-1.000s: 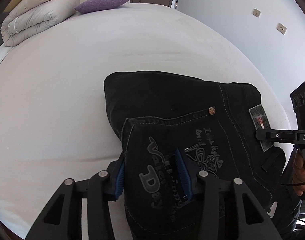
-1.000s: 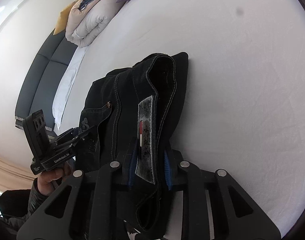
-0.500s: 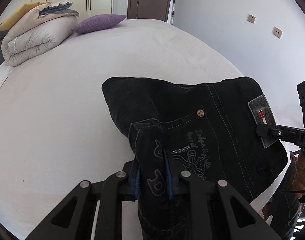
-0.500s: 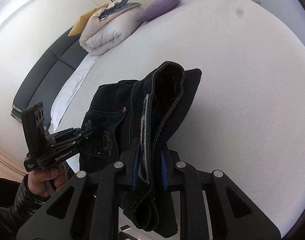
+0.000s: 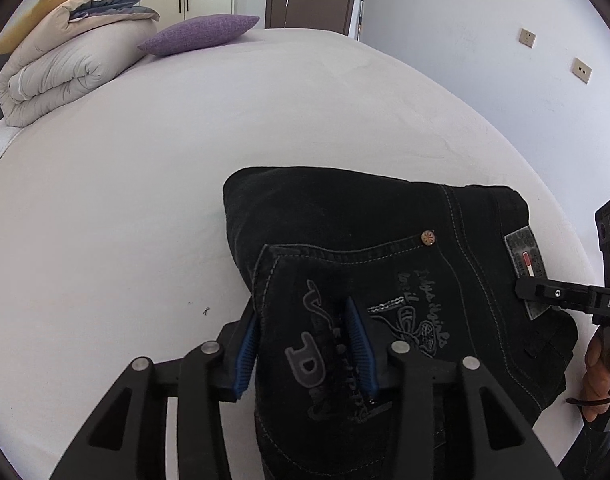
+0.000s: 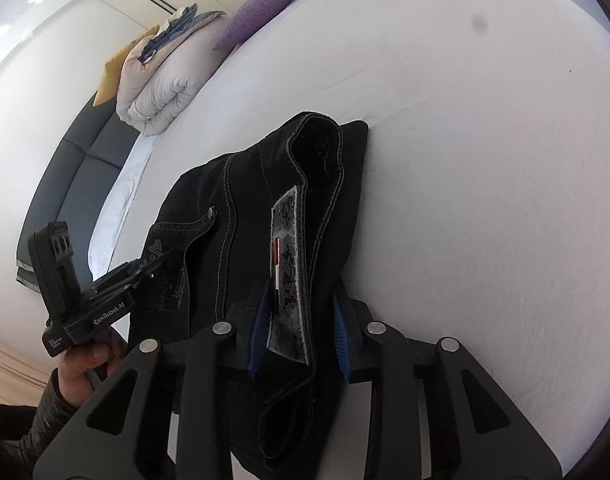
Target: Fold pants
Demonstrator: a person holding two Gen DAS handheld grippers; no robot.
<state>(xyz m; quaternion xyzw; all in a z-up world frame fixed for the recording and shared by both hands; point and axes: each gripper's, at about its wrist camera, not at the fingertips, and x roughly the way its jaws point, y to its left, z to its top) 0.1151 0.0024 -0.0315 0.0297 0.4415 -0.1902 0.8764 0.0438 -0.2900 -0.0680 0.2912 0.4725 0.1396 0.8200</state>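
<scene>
Black folded jeans (image 5: 345, 224) lie near the front edge of a white bed (image 5: 185, 152). My left gripper (image 5: 303, 344) has its blue pads wide apart around the printed back pocket, which bulges between them. My right gripper (image 6: 299, 328) is open too, its pads on either side of the waistband with the grey label (image 6: 287, 280). The right gripper also shows in the left wrist view (image 5: 545, 292) at the label. The left gripper shows in the right wrist view (image 6: 145, 270) at the pocket. The jeans (image 6: 245, 216) rest on the bed.
A rolled beige duvet (image 5: 65, 68) and a purple pillow (image 5: 201, 34) lie at the far end of the bed. A dark headboard (image 6: 69, 168) runs along the left. A wall with sockets (image 5: 527, 38) stands to the right.
Both grippers have opened their jaws and let the jeans settle lower onto the bed. Half a second ago both pinched the cloth and held it raised.
</scene>
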